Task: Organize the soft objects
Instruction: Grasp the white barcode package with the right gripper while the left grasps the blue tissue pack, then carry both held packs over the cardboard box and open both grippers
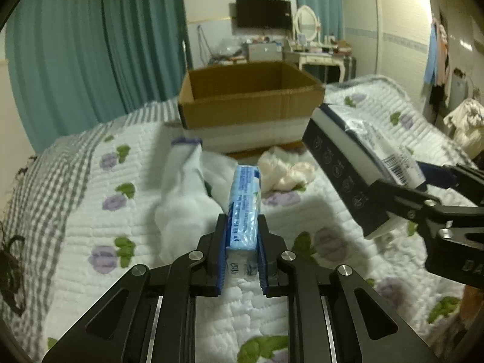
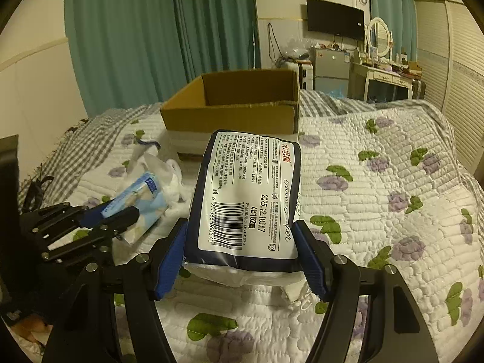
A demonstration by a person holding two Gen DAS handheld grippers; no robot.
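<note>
The left claw [image 1: 242,254] is drawn in narrow, its blue pads pinching a small light-blue tissue pack [image 1: 244,208] by the near end, the pack standing on edge and raised above the floral quilted bed [image 1: 90,211]. The right claw [image 2: 245,254] is spread much wider and clamps a large navy-and-white tissue package [image 2: 245,196] across its near end, barcode label facing up, also lifted off the quilt. Both packs point toward an open cardboard box [image 1: 251,99] that sits on the bed ahead of them. The left wrist view alone shows a white sock with a blue cuff [image 1: 181,178] lying on the quilt just left of the small pack, and a crumpled cream cloth [image 1: 284,169] near the foot of the box. The right wrist view shows the printed label and the box's bare inside, and catches the left claw [image 2: 121,214] from the side with its small pack [image 2: 142,199], white cloth bunched behind it.
</note>
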